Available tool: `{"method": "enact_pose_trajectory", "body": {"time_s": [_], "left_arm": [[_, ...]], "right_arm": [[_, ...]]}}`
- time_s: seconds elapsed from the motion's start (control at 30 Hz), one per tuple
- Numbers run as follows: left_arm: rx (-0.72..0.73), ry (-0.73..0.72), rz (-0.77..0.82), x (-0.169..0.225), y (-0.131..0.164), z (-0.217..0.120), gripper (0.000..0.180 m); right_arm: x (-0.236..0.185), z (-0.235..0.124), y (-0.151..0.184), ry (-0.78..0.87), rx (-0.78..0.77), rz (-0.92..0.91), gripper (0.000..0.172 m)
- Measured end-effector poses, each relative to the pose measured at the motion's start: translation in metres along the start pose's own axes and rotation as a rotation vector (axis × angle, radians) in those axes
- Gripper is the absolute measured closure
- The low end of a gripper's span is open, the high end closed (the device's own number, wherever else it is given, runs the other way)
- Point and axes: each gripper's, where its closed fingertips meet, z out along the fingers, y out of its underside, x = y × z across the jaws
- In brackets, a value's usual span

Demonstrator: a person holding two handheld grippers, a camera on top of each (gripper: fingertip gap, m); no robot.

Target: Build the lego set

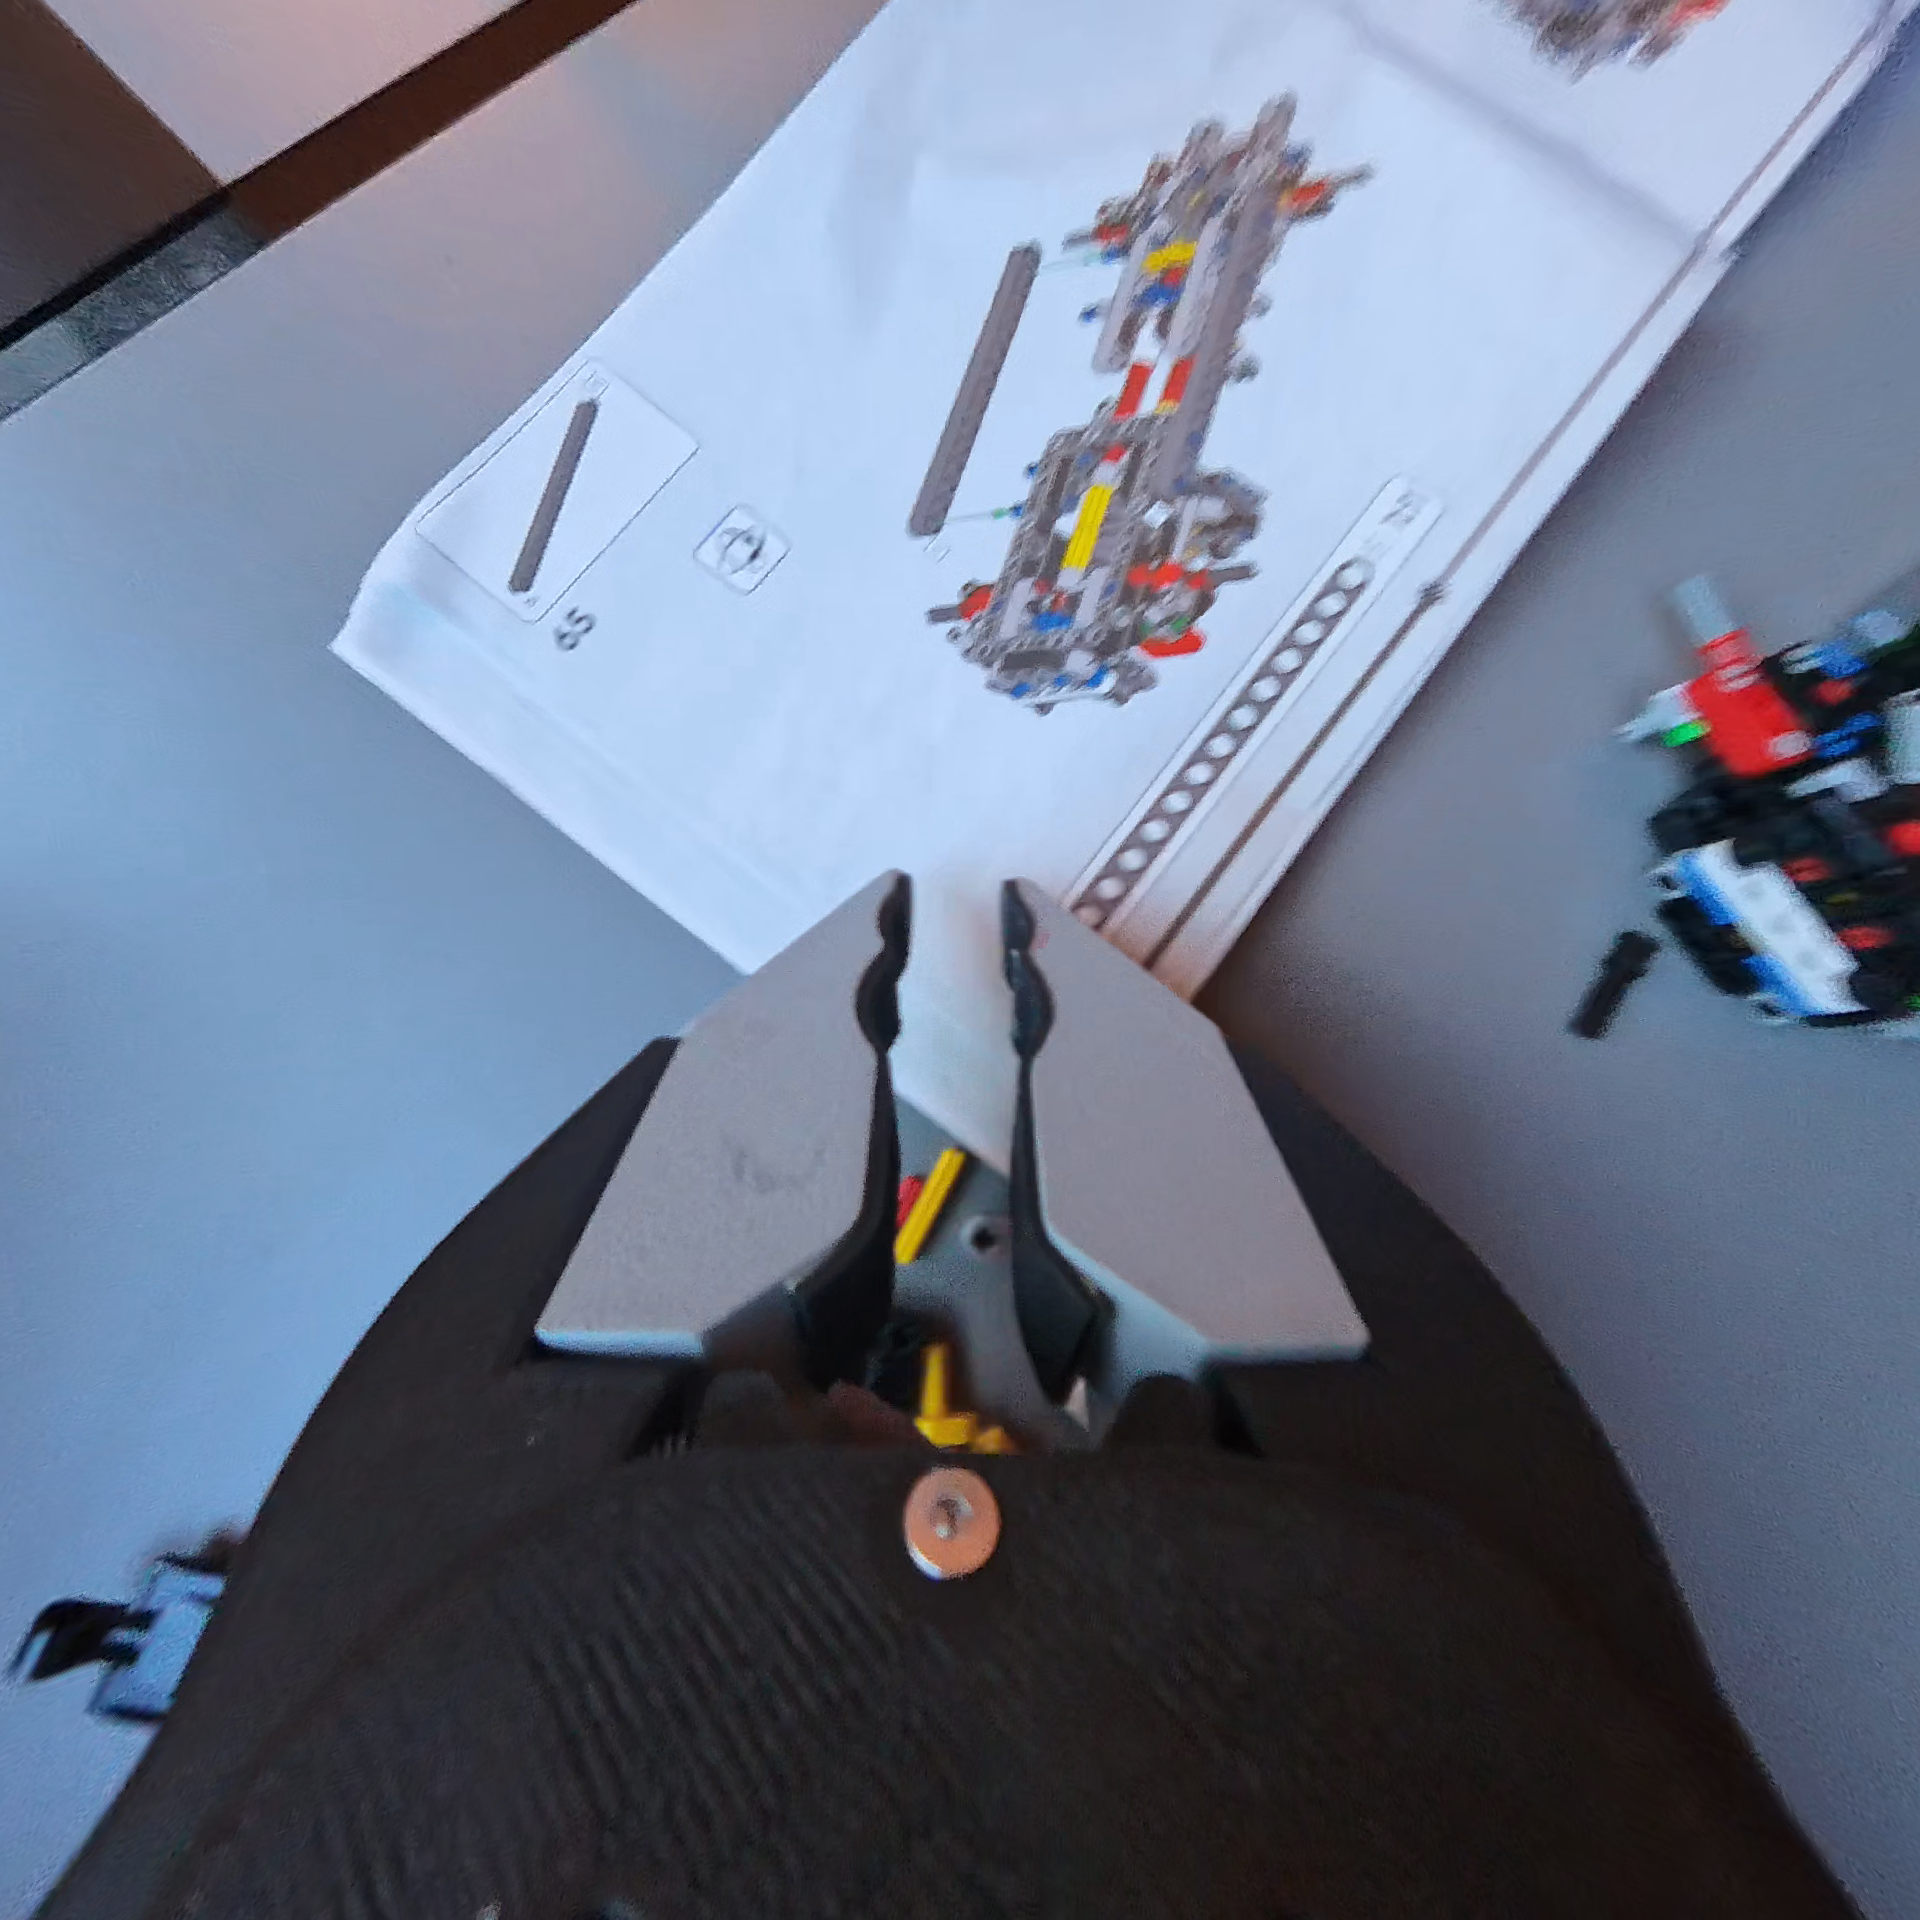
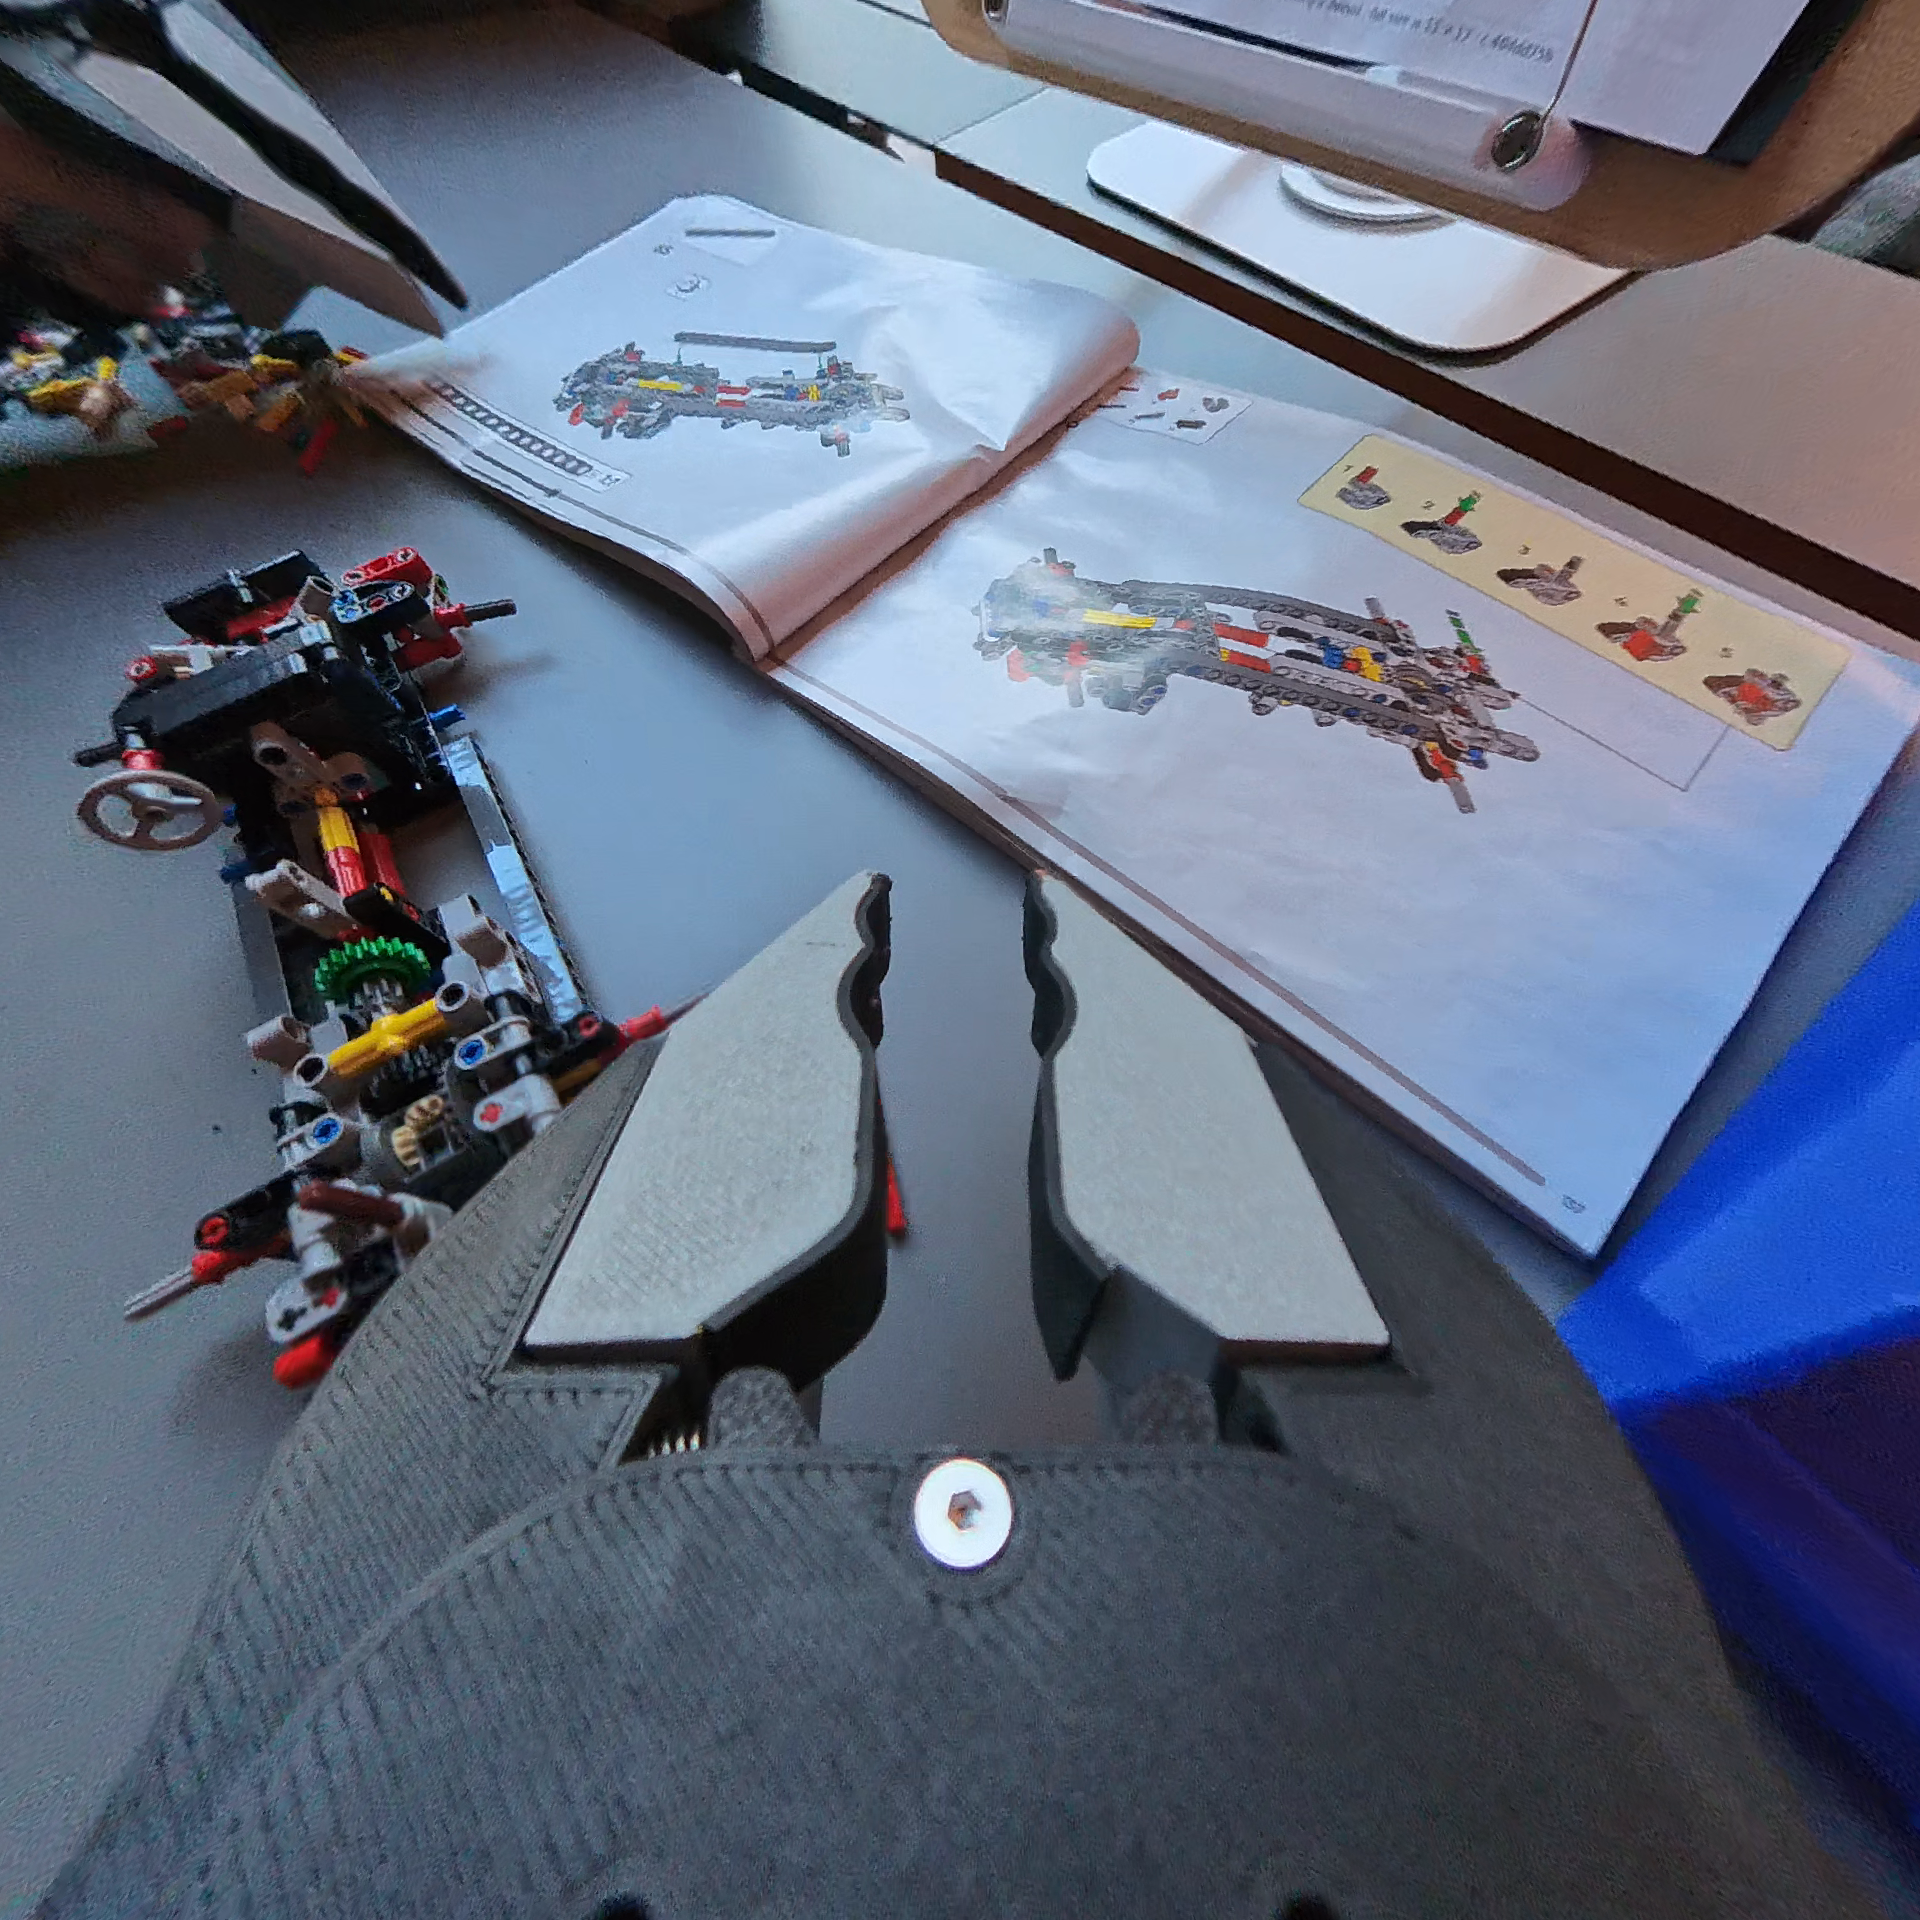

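My left gripper hovers over the near corner of the open instruction booklet. Its jaws stand narrowly apart with white page showing between them, and I see no pad pressed on anything. It also shows at the top left of the right wrist view, at the booklet's left page corner. My right gripper is open and empty over bare dark table, between the partly built lego chassis and the booklet. The chassis shows blurred at the right of the left wrist view.
A pile of loose lego parts lies at the far left. A blue bin stands at the right. A monitor stand sits behind the booklet. A small black pin lies beside the chassis. The left gripper's tips are roughly 35 cm from the right gripper's. To reach the small black pin in a straight line is about 12 cm for my left fingers, about 25 cm for my right.
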Motion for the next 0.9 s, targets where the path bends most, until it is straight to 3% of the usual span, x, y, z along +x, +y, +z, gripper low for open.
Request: {"method": "enact_pose_trajectory", "body": {"time_s": [0.13,0.2,0.5,0.7,0.9], "left_arm": [[-0.053,0.058,-0.013,0.020,-0.001,0.003,0.123],[-0.135,0.014,0.041,0.021,0.010,0.014,0.117],[-0.037,0.027,0.050,0.021,0.002,0.021,0.142],[-0.003,0.025,0.045,0.023,-0.001,0.025,0.178],[-0.015,0.010,0.078,0.028,-0.003,0.026,0.180]], "right_arm": [[0.014,-0.012,0.002,0.031,0.021,-0.006,0.149],[0.016,-0.017,0.000,0.022,0.045,0.012,0.150],[0.014,-0.016,-0.001,0.031,0.054,0.009,0.152],[0.015,-0.007,0.007,0.032,0.021,0.021,0.153],[0.018,-0.008,0.008,0.031,0.028,0.036,0.154]]}}
